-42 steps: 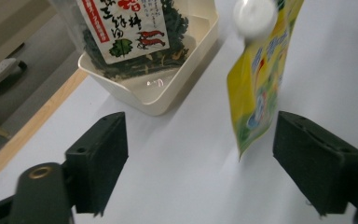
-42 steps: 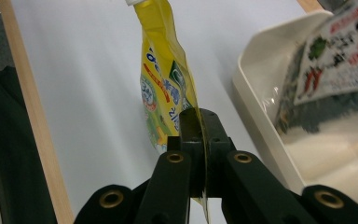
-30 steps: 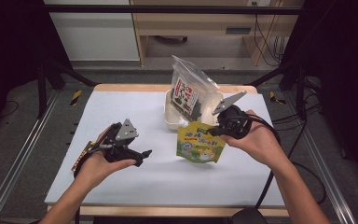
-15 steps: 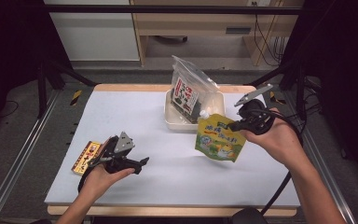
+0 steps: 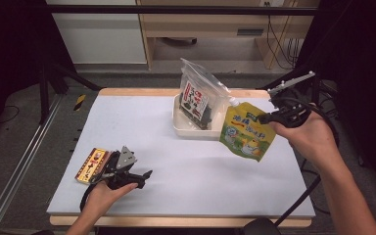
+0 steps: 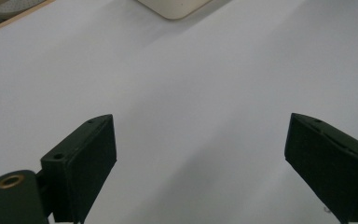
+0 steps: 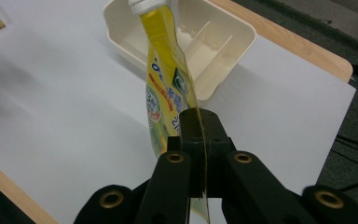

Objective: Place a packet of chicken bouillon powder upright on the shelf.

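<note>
A yellow-green spout pouch (image 5: 247,129) with a white cap hangs above the table's right side, just right of the tray. My right gripper (image 5: 265,117) is shut on the pouch's edge. In the right gripper view the jaws (image 7: 199,128) pinch the pouch (image 7: 165,88) edge-on. A cream tray (image 5: 188,131) at the back middle holds a clear bag (image 5: 198,95) with a red-and-white label. My left gripper (image 5: 144,177) is low at the front left, open and holding nothing. Its jaws (image 6: 200,158) stand wide apart over bare table. A small yellow-red packet (image 5: 92,165) lies just left of it.
The white tabletop (image 5: 200,191) has a wooden rim. The tray's corner (image 6: 172,7) lies far ahead of the left jaws, and its dividers (image 7: 214,37) show beyond the pouch. A black cable (image 5: 298,200) trails from the right gripper off the right front. A metal rail (image 5: 24,161) runs along the left.
The right gripper carried the pouch up and to the right, away from the table's middle. The left gripper sank toward the front left, beside the small packet.
</note>
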A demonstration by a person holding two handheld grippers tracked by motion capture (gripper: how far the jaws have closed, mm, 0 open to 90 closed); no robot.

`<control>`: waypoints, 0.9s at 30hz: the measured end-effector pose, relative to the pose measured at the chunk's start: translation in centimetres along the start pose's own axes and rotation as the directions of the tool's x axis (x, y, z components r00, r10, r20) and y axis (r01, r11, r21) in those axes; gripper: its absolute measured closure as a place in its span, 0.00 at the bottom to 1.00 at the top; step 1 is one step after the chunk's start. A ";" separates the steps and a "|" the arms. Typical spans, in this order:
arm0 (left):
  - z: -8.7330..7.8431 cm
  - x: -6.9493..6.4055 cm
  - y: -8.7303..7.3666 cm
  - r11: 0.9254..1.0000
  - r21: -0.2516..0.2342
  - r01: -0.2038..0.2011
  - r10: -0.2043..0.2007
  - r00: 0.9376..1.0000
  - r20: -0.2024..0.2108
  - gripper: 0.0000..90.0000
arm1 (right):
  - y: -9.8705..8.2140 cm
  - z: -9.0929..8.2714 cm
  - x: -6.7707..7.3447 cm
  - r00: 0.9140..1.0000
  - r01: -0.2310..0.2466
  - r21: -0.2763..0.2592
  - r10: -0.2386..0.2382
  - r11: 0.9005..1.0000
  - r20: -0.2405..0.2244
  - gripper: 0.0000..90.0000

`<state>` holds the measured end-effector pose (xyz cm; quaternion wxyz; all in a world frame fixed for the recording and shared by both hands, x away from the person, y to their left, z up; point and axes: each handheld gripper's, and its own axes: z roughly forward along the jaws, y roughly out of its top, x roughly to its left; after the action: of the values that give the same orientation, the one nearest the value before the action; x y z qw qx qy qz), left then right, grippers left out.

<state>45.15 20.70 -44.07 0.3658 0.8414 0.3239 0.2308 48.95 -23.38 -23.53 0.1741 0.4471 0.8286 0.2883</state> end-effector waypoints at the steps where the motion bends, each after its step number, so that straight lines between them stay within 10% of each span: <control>1: 0.1 0.0 -0.2 1.000 0.001 0.004 -0.004 1.000 -0.003 0.10 | 0.1 -0.2 -0.1 1.000 -0.011 -0.003 0.011 1.000 0.003 1.00; 12: 0.3 -0.3 -0.6 1.000 0.009 -0.005 0.005 1.000 0.000 0.10 | 2.1 -0.6 -1.6 0.993 -0.110 -0.013 0.110 0.994 0.033 1.00; 27: 0.3 -0.5 -0.7 1.000 0.006 -0.009 0.009 1.000 0.003 0.10 | 6.2 2.9 -3.6 0.964 -0.257 -0.029 0.258 0.966 0.065 1.00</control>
<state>44.77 20.58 -44.87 0.3628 0.8444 0.3199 0.2301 56.42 -22.75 -21.69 0.1678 0.5587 0.7542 0.3015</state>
